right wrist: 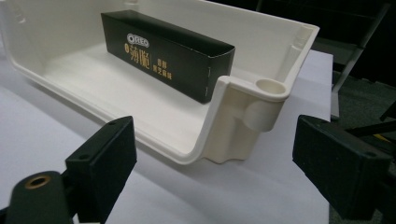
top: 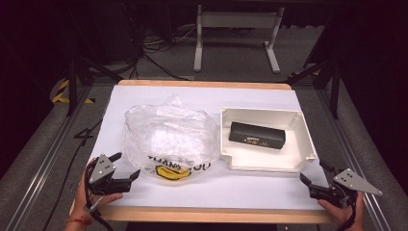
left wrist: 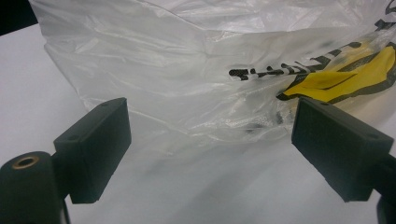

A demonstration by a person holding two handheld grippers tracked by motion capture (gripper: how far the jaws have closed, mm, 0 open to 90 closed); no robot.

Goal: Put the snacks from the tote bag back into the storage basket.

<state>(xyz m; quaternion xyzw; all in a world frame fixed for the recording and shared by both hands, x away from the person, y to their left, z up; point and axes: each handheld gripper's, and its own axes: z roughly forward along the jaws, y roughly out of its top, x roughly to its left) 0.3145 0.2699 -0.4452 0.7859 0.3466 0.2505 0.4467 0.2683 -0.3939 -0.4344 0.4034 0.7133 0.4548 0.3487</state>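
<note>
Left tool [top: 126,165]: sitting at the near left corner of the bench [top: 202,96], held in a hand [top: 96,198], jaws standing wide apart with nothing between them. In the left gripper view the two black pads [left wrist: 95,149] are framing the bag's lower edge without touching it.

Plastic bag [top: 168,134]: lying left of centre on the white bench top, just beyond the left tool. It is thin, translucent, heavily crumpled and puffed up into a loose mound, with a knot-like peak showing at its far side. Black lettering is running across its near face, part of it reading "THANK", and below that a yellow mark [left wrist: 348,77] outlined in black is showing through the film.

White tray [top: 303,159]: sitting right of centre, just beside the bag, an open rectangular box with raised walls and round posts at the corners.

Black carton [top: 257,135]: lying inside the tray, long and narrow, with an "OREO" logo and gold print on its side [right wrist: 149,51].

Right tool [top: 317,175]: resting at the near right corner, held in a hand [top: 344,209], jaws spread wide and empty, pointing at the tray's near corner [right wrist: 254,114], near it but apart.
</note>
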